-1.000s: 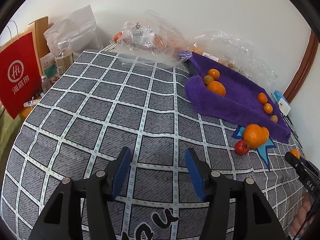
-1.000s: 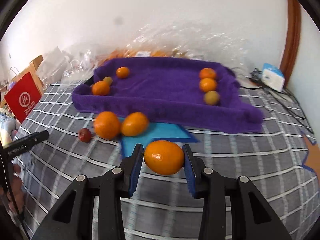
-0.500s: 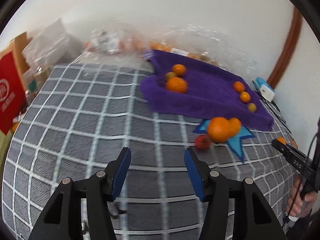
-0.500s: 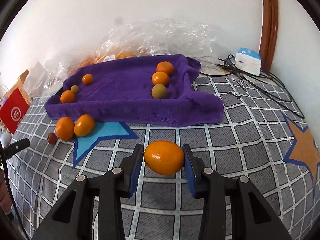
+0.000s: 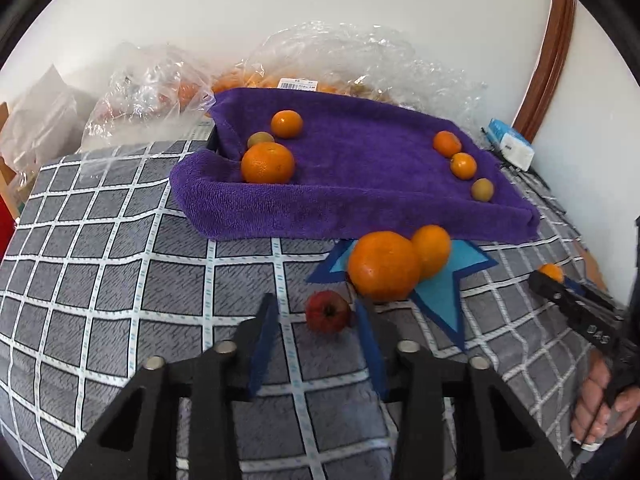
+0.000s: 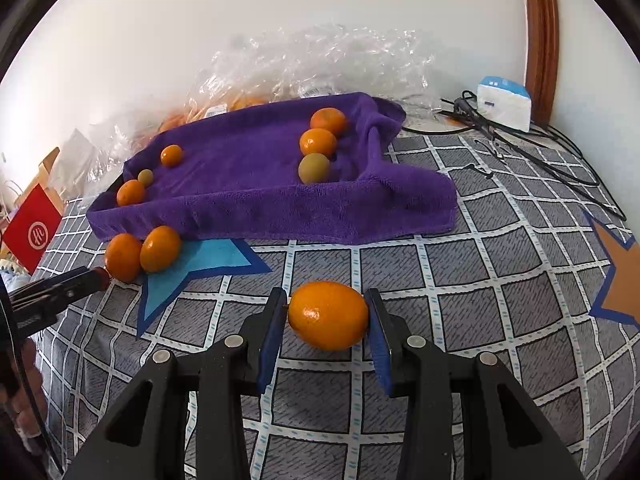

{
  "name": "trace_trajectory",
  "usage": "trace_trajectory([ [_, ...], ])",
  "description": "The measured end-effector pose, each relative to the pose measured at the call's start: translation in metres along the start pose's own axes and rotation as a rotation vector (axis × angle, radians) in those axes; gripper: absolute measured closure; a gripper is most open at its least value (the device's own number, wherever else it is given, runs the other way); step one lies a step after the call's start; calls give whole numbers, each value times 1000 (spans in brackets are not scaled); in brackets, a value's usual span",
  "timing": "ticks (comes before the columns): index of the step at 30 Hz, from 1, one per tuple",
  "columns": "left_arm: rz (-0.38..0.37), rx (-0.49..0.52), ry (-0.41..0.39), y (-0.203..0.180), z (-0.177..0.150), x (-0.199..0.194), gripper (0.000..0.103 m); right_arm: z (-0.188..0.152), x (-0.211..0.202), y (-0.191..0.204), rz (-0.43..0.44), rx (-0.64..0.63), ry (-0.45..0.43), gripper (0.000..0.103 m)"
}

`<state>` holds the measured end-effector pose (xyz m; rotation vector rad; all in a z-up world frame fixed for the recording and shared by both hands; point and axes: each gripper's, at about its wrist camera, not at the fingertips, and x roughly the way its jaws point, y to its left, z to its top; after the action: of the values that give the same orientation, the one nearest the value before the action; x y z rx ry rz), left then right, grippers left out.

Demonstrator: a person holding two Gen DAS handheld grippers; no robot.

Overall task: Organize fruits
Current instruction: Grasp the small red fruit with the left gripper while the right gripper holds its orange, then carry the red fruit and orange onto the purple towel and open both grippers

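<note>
A small red fruit [image 5: 327,312] lies on the checked cloth between the fingers of my left gripper [image 5: 316,306]. Its jaws are closing; the right pad is at the fruit and a gap shows on the left. Just beyond lie two oranges [image 5: 382,266] on a blue star patch [image 5: 440,292]. My right gripper [image 6: 326,300] is shut on an oval orange [image 6: 328,316], held above the cloth in front of the purple towel tray [image 6: 280,216]. The tray [image 5: 320,212] holds three fruits at its left end [image 5: 268,162] and three at its right end [image 5: 463,165].
Clear plastic bags [image 5: 360,60] with more fruit lie behind the tray against the wall. A white and blue box [image 6: 504,106] and black cables [image 6: 540,148] sit at the far right. A red paper bag [image 6: 36,232] stands at the left. A hand [image 5: 600,408] holds the right gripper's handle.
My left gripper has swung right across the cloth to the red fruit and its jaws have narrowed around it. The right gripper has shifted right with the oval orange still held.
</note>
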<state>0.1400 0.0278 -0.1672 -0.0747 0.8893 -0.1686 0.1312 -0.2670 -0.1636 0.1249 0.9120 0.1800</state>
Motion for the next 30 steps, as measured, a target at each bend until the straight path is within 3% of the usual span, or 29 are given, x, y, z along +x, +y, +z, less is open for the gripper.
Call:
trace_trajectory([
  [4, -21, -17, -10, 3, -1, 4, 80, 0, 0, -2, 21, 6, 5, 64],
  [5, -51, -39, -12, 7, -1, 3, 80, 0, 1, -2, 24, 8, 6, 64],
  [19, -51, -133, -114, 23, -3, -15, 80, -2, -5, 2, 74, -18, -17, 64],
  [30, -40, -134, -181, 20, -4, -27, 80, -3, -10, 2, 76, -26, -37, 64],
])
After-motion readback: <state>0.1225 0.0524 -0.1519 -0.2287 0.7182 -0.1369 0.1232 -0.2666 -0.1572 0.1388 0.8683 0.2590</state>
